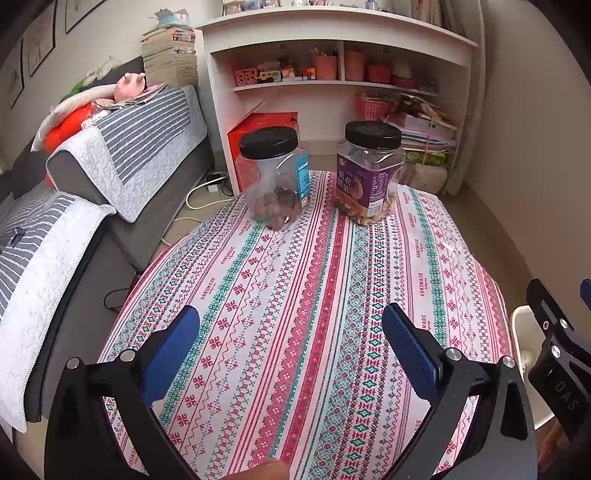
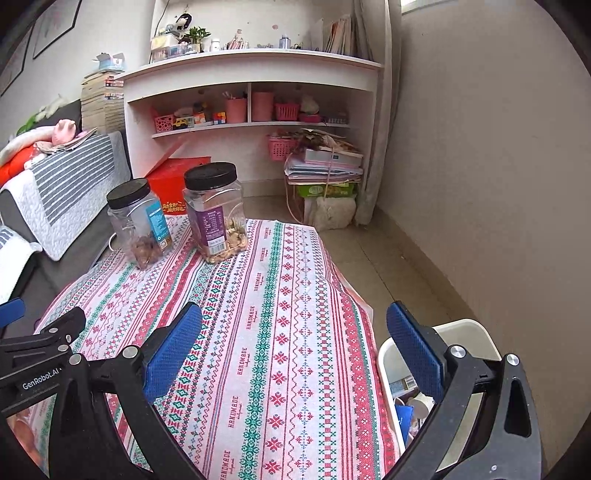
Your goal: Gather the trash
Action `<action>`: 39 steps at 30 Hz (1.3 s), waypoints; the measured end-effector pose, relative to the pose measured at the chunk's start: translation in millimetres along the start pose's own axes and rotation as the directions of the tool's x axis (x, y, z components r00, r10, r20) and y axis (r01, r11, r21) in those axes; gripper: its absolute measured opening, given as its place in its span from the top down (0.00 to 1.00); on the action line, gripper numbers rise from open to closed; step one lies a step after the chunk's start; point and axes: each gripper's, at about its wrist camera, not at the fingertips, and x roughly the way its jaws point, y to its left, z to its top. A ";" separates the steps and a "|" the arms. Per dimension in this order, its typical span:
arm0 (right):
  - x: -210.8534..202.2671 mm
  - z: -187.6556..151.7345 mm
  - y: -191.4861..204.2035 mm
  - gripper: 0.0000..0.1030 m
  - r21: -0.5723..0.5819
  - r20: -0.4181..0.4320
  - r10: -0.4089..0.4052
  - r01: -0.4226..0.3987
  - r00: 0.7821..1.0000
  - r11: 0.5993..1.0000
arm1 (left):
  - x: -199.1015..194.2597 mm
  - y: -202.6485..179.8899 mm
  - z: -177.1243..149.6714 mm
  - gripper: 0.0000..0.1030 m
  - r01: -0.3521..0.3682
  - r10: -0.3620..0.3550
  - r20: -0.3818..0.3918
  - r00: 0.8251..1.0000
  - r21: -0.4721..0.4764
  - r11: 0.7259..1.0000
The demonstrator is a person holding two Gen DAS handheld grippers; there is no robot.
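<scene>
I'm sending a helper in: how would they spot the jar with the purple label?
Find the table with the patterned tablecloth. Two black-lidded clear jars stand at its far end. The purple-label jar is the one nearer the white shelf; its neighbour carries a blue label.

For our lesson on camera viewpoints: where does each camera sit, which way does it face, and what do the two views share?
Left wrist: on the left hand-held gripper, open, facing across the tablecloth; the right hand-held gripper's edge shows.
Right wrist: on the right hand-held gripper, open, over the table's right edge above the white bin.
Shared: the blue-label jar, the purple-label jar, the white shelf.
</scene>
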 end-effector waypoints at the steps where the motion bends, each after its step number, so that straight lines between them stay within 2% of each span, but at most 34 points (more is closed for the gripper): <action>1: 0.2 -0.3 0.5 0.07 0.002 -0.001 -0.001 0.001 1.000 1.000 | -0.4 0.4 0.1 0.07 0.000 0.000 0.001 1.000 -0.001 1.000; 29: 0.4 -1.1 2.4 0.07 -0.016 -0.016 0.028 -0.029 0.999 0.999 | -1.0 3.1 1.0 0.07 0.000 0.000 0.008 1.000 -0.009 1.000; 39: 1.9 -3.6 2.2 0.07 -0.018 -0.024 0.029 -0.029 0.999 0.999 | -3.7 0.8 -2.5 0.10 0.006 -0.007 0.042 0.999 0.011 1.000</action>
